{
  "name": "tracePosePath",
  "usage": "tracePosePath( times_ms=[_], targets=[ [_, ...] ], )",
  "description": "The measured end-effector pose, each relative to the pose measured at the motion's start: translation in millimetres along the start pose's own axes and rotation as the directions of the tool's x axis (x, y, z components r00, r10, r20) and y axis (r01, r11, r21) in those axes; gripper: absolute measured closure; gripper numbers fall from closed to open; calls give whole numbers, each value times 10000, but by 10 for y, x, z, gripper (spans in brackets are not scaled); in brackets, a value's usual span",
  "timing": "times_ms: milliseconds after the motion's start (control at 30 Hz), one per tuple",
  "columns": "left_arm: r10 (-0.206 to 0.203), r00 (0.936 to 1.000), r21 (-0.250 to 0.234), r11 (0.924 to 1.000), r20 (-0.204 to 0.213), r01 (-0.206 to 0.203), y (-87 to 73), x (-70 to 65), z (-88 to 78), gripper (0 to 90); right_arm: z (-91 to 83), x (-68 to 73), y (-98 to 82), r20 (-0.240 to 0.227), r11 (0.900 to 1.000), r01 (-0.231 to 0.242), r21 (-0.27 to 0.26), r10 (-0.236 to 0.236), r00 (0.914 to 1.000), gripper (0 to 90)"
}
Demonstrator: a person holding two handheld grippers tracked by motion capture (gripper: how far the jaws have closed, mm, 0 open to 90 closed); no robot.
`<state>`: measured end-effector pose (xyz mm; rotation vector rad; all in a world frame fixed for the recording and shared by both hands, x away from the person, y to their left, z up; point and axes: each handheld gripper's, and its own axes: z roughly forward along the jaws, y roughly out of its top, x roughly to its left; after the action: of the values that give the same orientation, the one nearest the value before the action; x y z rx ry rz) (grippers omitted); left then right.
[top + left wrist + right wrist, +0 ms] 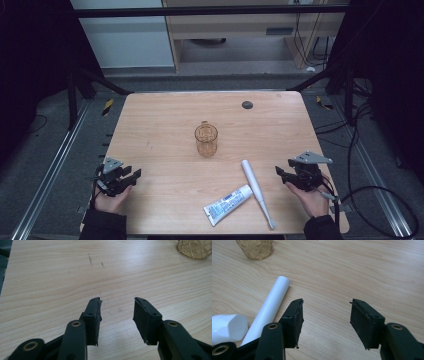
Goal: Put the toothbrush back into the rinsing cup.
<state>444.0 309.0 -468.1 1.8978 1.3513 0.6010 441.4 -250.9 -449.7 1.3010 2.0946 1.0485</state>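
Note:
An amber glass cup [206, 139] stands upright in the middle of the wooden table [165, 115]; its base shows in the left gripper view [193, 250] and the right gripper view [256, 249]. A white electric toothbrush [256, 191] lies in front of it, handle end toward the cup, also seen as a white cylinder [269, 307]. A white toothpaste tube [228, 204] lies beside it, cap [227, 327] toward the brush. My left gripper [134, 176] rests open near the table's left front, nothing between its jaws [117, 312]. My right gripper [280, 172] is open just right of the toothbrush [325, 315].
A dark round grommet [247, 105] sits near the table's far edge. Black frame rails and cables [360, 150] run along both sides of the table. A cabinet [240, 30] stands beyond the far edge.

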Motion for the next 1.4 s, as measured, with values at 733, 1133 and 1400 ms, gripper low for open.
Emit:
tracePosePath(
  times_ms=[733,1133,1400],
  targets=[
    [413,9991,482,9980,42,-415,-10,-53,12,726,-79,369,-78,-1754,9945,538,894,-375,9838,750],
    [470,9989,590,9971,64,-473,-14,-60,19,754,-56,579,-229,-2497,9854,769,1522,-370,9676,900],
    [486,9988,618,9969,66,-489,-17,-60,18,752,-22,651,-266,-2825,9818,829,1706,-319,9587,900]
  ],
)
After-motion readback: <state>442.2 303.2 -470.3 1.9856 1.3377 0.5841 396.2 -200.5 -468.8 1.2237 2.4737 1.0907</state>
